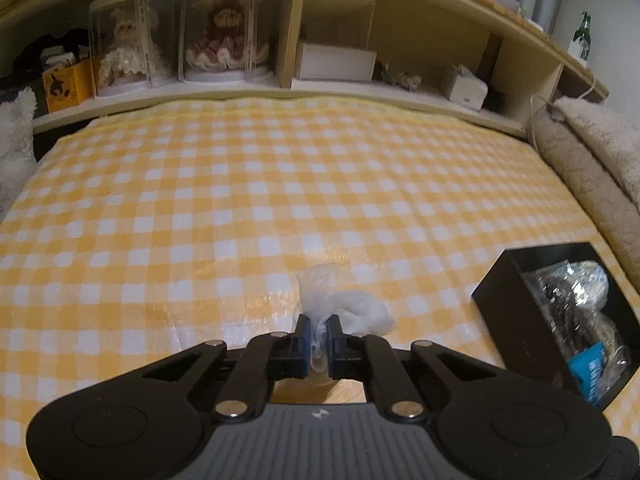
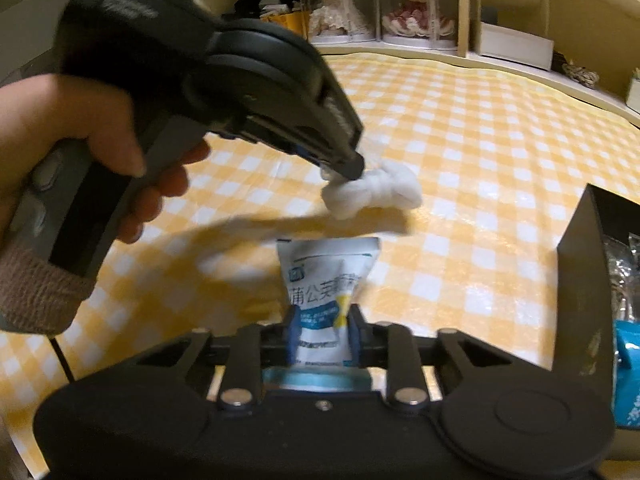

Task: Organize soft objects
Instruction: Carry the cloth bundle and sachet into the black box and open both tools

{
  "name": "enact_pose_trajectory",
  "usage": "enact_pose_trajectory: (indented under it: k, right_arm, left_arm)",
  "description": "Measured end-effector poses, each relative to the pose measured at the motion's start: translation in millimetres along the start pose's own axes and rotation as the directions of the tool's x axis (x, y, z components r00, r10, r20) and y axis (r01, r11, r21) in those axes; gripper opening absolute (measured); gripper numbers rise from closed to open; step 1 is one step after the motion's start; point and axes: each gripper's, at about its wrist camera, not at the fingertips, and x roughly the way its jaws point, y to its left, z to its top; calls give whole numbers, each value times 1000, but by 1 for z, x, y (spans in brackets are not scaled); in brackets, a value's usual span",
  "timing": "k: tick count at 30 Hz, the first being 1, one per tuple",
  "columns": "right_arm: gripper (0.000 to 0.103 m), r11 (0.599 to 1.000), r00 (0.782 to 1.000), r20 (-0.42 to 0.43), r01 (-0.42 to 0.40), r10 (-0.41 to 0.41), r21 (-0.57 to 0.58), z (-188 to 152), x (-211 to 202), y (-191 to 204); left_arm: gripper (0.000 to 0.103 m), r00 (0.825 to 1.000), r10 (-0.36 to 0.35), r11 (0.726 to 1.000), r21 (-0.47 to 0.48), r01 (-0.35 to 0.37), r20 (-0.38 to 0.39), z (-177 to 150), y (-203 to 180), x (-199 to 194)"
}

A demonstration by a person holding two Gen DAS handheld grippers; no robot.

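Over the yellow-checked bed cover (image 1: 280, 168), the left gripper's (image 1: 318, 330) fingers pinch a white wad (image 1: 344, 304), the right gripper's (image 2: 322, 330) fingers clamp a printed white packet (image 2: 328, 276), beside a black box (image 1: 516, 312).

Dim warm light, fisheye bending at edges, slight motion blur

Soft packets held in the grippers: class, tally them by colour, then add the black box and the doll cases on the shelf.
White tissue-like bundle, in the left gripper: 1
White-and-blue printed sachet, in the right gripper: 1
Black box: 1
Clear doll cases: 2
Total: 5
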Motion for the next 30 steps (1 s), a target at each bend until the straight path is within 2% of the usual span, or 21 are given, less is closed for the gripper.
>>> enact_pose_trajectory:
  k: [5,9,20,30]
  right_arm:
    - [15,1000,1000,1,18,-18,20,1,-5,-5]
    - [14,999,1000,2,22,-22,24,1,-7,-7]
    - [14,996,998,15,58,-59,68,4,-17,-18]
    - [14,992,993,86,72,-82,106,20,-50,-30]
  left_arm:
    - [8,1000,0,1000,-5,1,29,4,-3,-11]
    - [8,1000,10,1000,7,-10,9,2,-5,-13]
    - [8,999,25,999,-41,-23,31,4,1,-35]
    - [8,989,48,994,-106,-33,141,13,3,-77]
